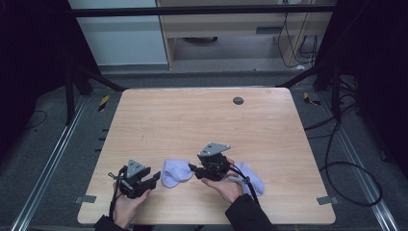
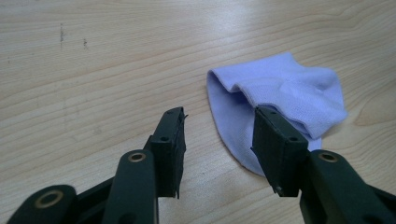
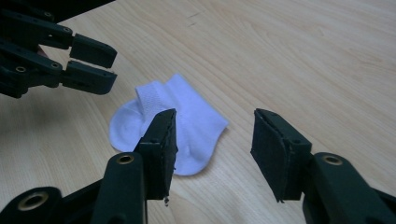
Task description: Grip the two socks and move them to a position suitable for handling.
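Table (image 1: 202,115) of light wood carries everything we see. Near its 6 o'clock edge lies a folded pale sock (image 1: 174,173), and a second sock (image 1: 255,180) lies at about 3 o'clock from it, partly behind the right hand. Our left gripper (image 2: 219,133) is wide open and holds nothing; the right gripper (image 3: 212,140) is open and empty too. We think both could close on the same sock and pull its fold open.
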{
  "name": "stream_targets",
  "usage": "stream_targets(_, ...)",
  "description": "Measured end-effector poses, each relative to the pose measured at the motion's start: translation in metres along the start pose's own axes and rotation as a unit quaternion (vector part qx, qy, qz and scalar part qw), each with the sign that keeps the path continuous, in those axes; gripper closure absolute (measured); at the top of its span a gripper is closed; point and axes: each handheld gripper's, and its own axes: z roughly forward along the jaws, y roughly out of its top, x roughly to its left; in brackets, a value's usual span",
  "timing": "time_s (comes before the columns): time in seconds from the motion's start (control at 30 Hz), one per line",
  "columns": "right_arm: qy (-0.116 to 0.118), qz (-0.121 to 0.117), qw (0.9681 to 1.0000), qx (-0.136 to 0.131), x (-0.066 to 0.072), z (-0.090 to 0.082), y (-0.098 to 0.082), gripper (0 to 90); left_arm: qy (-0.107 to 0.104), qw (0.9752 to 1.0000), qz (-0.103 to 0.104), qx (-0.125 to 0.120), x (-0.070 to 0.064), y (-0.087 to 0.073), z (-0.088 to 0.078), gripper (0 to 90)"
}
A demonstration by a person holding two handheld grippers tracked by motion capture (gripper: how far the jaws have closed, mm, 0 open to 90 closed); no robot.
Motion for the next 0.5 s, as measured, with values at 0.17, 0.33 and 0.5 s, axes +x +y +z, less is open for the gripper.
stream_targets(0.17, 0.007, -0.003, 0.9999, 0.01, 0.006, 0.009, -0.001, 53.7, -0.001, 1.0, 0.001, 0.004, -0.001, 0.0, 0.002, 55.4)
stream_targets(0.33, 0.014, -0.01, 0.9996, 0.021, 0.013, 0.018, -0.003, 56.6, -0.005, 0.9999, 0.008, 0.013, -0.004, -0.001, 0.006, 56.5)
stream_targets(0.5, 0.022, -0.01, 0.999, 0.038, 0.021, 0.03, -0.008, 59.7, -0.011, 0.9996, 0.018, 0.021, -0.007, -0.001, 0.01, 58.8)
